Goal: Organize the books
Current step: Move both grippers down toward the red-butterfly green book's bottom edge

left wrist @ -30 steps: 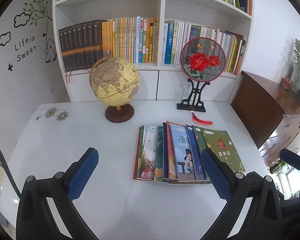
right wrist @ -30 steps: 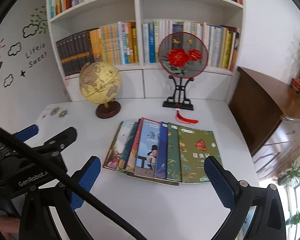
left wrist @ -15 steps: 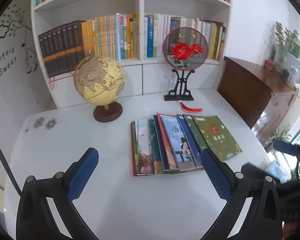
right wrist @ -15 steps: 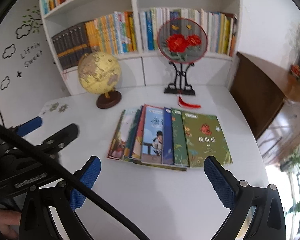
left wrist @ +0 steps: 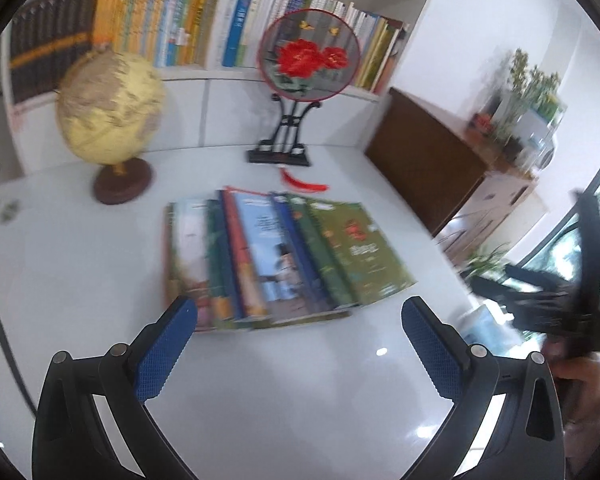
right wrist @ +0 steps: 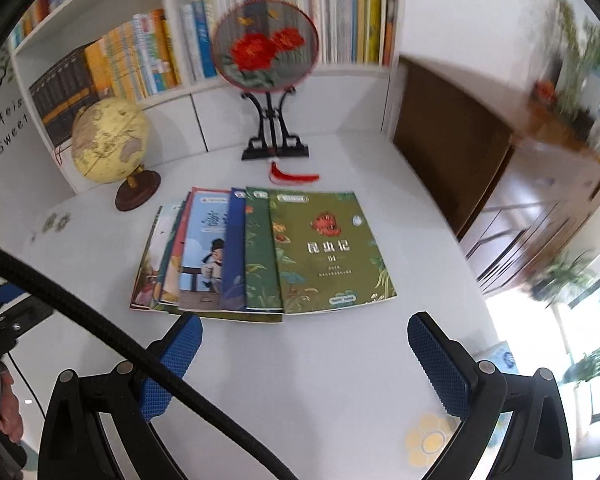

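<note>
Several thin picture books [left wrist: 276, 256] [right wrist: 260, 252] lie fanned out flat on the white table [left wrist: 284, 380] [right wrist: 312, 376]. A green one with a red insect on its cover [right wrist: 328, 248] tops the fan at the right. My left gripper [left wrist: 300, 320] hovers open just in front of the fan's near edge, nothing between its blue pads [left wrist: 168, 348]. My right gripper [right wrist: 306, 338] is open too, a little short of the books' near edge, and holds nothing.
A yellow globe [left wrist: 110, 108] [right wrist: 110, 146] and a round embroidered fan on a black stand [left wrist: 308, 56] [right wrist: 266, 50] stand behind the books, a red tassel [right wrist: 294, 176] between. A full bookshelf [left wrist: 172, 20] backs the table. A brown cabinet [right wrist: 452, 160] is at right. A black cable [right wrist: 100, 320] crosses the right wrist view.
Both grippers have moved forward and down toward the books, which now appear larger and closer. The left view has swung right and is blurred. Both stay open.
</note>
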Demonstrator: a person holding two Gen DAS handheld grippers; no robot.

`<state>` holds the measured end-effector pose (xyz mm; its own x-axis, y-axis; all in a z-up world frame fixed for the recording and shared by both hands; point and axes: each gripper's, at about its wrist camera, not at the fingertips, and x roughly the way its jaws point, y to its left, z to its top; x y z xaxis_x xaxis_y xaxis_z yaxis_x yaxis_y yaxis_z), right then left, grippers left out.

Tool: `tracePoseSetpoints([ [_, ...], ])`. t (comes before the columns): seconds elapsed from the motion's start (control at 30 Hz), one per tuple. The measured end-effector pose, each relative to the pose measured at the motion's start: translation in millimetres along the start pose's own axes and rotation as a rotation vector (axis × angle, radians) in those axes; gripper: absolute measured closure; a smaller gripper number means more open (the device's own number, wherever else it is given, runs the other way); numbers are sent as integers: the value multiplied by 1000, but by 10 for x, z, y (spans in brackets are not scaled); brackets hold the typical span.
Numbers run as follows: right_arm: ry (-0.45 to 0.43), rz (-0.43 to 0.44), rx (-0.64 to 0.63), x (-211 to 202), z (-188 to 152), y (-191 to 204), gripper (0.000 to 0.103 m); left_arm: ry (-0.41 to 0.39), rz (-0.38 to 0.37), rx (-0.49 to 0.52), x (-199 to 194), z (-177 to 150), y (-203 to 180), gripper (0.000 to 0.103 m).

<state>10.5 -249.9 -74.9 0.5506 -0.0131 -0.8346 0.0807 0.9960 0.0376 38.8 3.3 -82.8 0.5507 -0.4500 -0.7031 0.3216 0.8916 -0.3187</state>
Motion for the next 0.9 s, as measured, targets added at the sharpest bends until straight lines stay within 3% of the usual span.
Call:
tracePoseSetpoints([
  [0.2, 69, -5, -24, 624, 174, -652, 0, 65, -30, -50, 669, 147, -368, 1],
  [0.37, 153, 133, 88, 1215, 387, -1253, 0, 117, -101, -29, 1297, 210, -737, 1],
  [0.47, 205, 228, 99, 1580, 491, -1401, 1, 185, -127, -50, 1681, 214, -860, 1],
  [0.63, 290, 340, 113, 2099, 553, -1542, 8, 213, -101, -81, 2036, 238, -939, 1],
  [0.77, 351, 379, 144, 2377, 527, -1665, 14, 245, -107, -109, 2240, 234, -980, 1],
  [0.9, 395, 445, 188, 2539, 474, -1770, 14, 296, -56, -118, 2422, 204, -942, 1],
])
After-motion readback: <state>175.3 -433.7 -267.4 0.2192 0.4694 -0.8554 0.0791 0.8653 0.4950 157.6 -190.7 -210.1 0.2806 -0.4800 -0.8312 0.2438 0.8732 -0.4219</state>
